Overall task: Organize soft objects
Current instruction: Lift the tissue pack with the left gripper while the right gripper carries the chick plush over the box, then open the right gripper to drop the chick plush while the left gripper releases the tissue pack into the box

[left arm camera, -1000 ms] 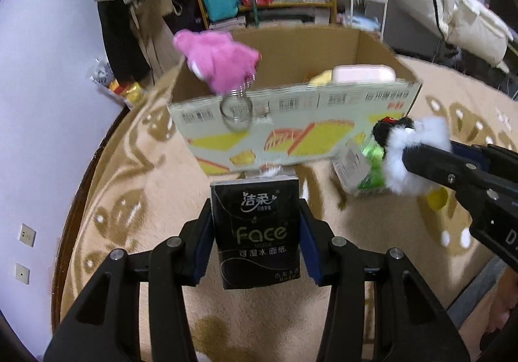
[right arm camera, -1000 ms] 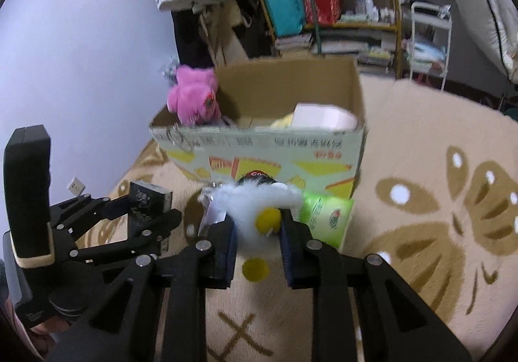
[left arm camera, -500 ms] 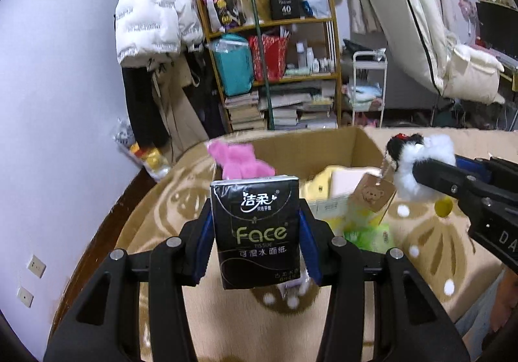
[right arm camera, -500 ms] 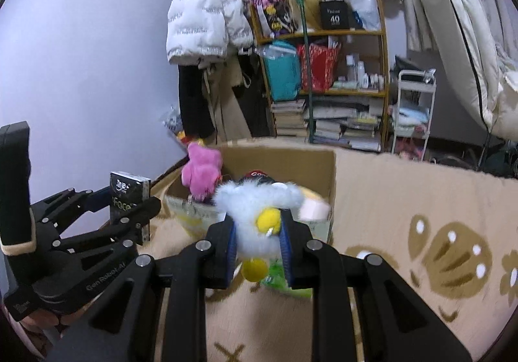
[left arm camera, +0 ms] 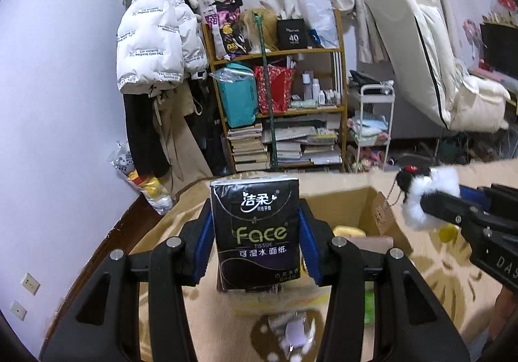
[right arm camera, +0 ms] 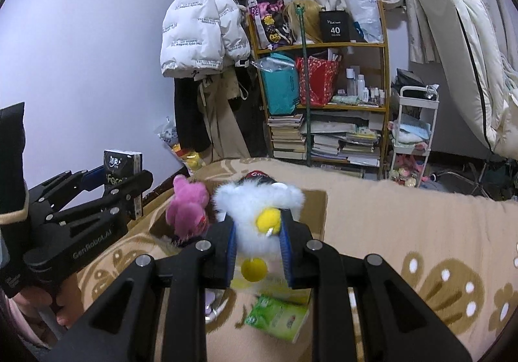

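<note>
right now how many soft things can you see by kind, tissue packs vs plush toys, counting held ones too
tissue packs: 2 (black Face tissue pack in the left tool; green tissue pack on the beige rug)
plush toys: 2 (white fluffy plush with yellow beak in the right tool; pink plush toy at the cardboard box)
total: 4

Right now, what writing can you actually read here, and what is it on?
"Face TISSUE": black tissue pack in the left gripper.
"40": black box on the shelf.
"GenRobot.AI": left gripper's arm.
"DAS": right gripper, cut off.
White jacket print: too small and upside down.
</note>
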Tool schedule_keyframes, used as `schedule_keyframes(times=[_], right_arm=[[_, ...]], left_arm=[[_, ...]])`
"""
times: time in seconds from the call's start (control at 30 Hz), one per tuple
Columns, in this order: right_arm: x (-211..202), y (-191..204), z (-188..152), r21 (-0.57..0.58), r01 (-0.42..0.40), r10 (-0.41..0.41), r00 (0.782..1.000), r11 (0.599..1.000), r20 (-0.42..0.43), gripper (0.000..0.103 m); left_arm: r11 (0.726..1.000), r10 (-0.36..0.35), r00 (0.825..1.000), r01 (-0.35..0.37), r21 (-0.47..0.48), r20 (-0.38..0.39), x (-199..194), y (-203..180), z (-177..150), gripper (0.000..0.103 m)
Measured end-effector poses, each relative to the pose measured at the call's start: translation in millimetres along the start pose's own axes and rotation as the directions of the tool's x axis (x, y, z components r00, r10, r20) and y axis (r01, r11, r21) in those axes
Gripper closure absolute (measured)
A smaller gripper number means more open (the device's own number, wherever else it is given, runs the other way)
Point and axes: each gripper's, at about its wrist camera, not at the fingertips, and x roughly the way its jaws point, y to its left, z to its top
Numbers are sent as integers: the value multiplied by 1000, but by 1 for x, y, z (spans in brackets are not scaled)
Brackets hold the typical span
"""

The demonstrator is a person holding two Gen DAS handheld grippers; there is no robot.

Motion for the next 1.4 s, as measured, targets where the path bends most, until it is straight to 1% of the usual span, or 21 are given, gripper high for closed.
schedule_keyframes(times=[0.1, 0.23, 0.33, 0.4, 0.43, 0.57, 0.67, 0.77, 0.87, 0.9, 0.97, 1.03, 1.07, 1.13, 1.2, 1.27, 1.33, 1.4], right_arm=[[8, -3, 13, -3, -15, 15, 1000, 1000, 11, 79], [21, -12, 25, 25, -48, 48, 999, 999, 17, 79], [30, -16, 26, 31, -34, 33, 999, 999, 20, 79], [34, -19, 21, 40, -12, 11, 1000, 999, 27, 79], [37, -21, 17, 50, -10, 9, 1000, 999, 23, 79], [50, -28, 4, 73, -13, 14, 1000, 997, -13, 79], [58, -33, -5, 79, -9, 12, 999, 997, -40, 80], [65, -38, -11, 88, -7, 12, 998, 996, -63, 80], [71, -44, -15, 102, -11, 19, 996, 995, -85, 80], [72, -46, -17, 108, -14, 24, 995, 994, -92, 80], [75, -48, -19, 116, -19, 31, 994, 993, -102, 80], [77, -49, -21, 118, -15, 28, 994, 993, -107, 80], [76, -49, -21, 120, -10, 23, 994, 993, -108, 80], [77, -51, -22, 131, -11, 26, 993, 991, -112, 80], [76, -54, -24, 149, -12, 30, 993, 989, -117, 80], [75, -56, -24, 162, -15, 35, 992, 987, -123, 80], [72, -57, -25, 168, -15, 36, 992, 986, -123, 80], [69, -56, -25, 162, -10, 30, 992, 987, -122, 80]], left_arm=[[1000, 28, 1000, -28, -10, 5, 12, 0, 12, 57], [999, -4, 1000, 3, -48, -10, 27, 4, 21, 57], [998, -26, 999, 24, -66, -28, 40, 2, 24, 57], [998, -20, 998, 17, -67, -58, 50, -1, 22, 57], [998, -16, 996, 10, -65, -87, 57, -4, 21, 57], [994, -71, 985, 56, -95, -157, 77, -9, 15, 56], [994, -85, 980, 71, -83, -182, 86, -15, 8, 56], [989, -125, 970, 106, -104, -209, 96, -18, 0, 56], [988, -130, 964, 107, -111, -232, 104, -20, -5, 56], [987, -134, 963, 110, -113, -234, 105, -20, -7, 55], [988, -134, 962, 109, -113, -236, 107, -20, -8, 45], [989, -120, 965, 97, -107, -232, 108, -20, -9, 42], [990, -121, 963, 98, -104, -242, 109, -20, -10, 38], [989, -123, 960, 98, -108, -253, 108, -19, -12, 33], [989, -122, 961, 98, -108, -246, 104, -17, -13, 31], [990, -115, 964, 92, -105, -241, 102, -15, -14, 23], [990, -113, 966, 89, -113, -234, 98, -13, -14, 22], [988, -127, 963, 100, -122, -237, 96, -11, -14, 21]])
